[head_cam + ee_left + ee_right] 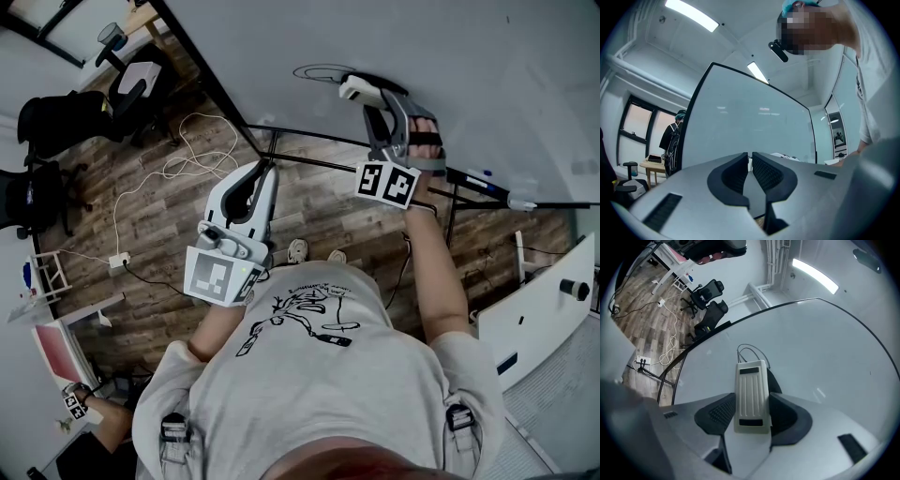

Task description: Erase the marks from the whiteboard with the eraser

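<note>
The whiteboard [441,66] fills the upper right of the head view, with a dark looping pen mark [319,71] near its lower left edge. My right gripper [361,91] is shut on a white ribbed eraser [751,394], whose tip lies just beside the mark [751,351]. In the head view the eraser [359,89] sits against the board. My left gripper [264,171] hangs lower, off the board's edge, jaws nearly together and holding nothing [750,161].
The board's black frame and stand [281,131] run below the grippers. A marker tray with pens [487,183] lies at the right. White cables [178,159] trail on the wooden floor, office chairs [66,122] stand at left, and a person [674,136] stands beyond the board.
</note>
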A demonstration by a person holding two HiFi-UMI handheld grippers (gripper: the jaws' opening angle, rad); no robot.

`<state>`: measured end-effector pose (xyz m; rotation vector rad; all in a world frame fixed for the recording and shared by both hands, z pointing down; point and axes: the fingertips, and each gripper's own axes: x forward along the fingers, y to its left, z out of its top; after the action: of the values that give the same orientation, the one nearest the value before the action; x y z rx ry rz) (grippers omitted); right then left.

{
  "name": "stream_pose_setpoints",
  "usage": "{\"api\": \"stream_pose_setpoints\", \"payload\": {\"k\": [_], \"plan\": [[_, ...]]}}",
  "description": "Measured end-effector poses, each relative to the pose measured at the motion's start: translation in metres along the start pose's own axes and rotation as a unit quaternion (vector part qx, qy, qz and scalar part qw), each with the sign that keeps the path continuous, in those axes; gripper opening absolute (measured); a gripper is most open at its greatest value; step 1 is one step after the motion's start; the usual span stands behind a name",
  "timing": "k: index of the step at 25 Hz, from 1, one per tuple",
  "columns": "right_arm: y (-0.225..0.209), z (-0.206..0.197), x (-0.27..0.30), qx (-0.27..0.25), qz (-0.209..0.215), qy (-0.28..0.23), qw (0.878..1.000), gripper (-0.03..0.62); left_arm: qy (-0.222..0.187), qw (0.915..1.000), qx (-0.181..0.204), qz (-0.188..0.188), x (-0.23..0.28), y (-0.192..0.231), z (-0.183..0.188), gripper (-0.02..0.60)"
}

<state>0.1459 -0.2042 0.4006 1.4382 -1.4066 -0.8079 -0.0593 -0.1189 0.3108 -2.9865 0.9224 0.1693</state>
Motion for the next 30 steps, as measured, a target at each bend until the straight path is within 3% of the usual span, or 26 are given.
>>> {"api": "stream_pose_setpoints", "payload": {"k": [6,12,18,22,30], "plan": [[0.007,0.000,0.004,0.000,0.004,0.001,1.000,0.233,0.001,1.0000,0.000,0.002,-0.002,0.002,0.000,0.044],[0.034,-0.007,0.011,-0.004,0.033,0.008,0.999,0.233,-0.002,1.0000,0.001,0.002,-0.004,0.002,0.002,0.044],[0.031,0.001,0.002,0.009,0.054,0.014,0.998,0.235,-0.003,1.0000,-0.001,0.006,-0.009,0.004,0.003,0.044],[0.006,0.020,-0.020,0.022,0.042,-0.004,0.999,0.233,-0.004,1.0000,-0.002,0.008,-0.009,0.006,0.002,0.044],[-0.081,0.057,-0.041,0.047,-0.022,-0.039,0.998,0.232,-0.008,0.9999,-0.003,0.011,-0.010,0.011,0.002,0.044]]}}
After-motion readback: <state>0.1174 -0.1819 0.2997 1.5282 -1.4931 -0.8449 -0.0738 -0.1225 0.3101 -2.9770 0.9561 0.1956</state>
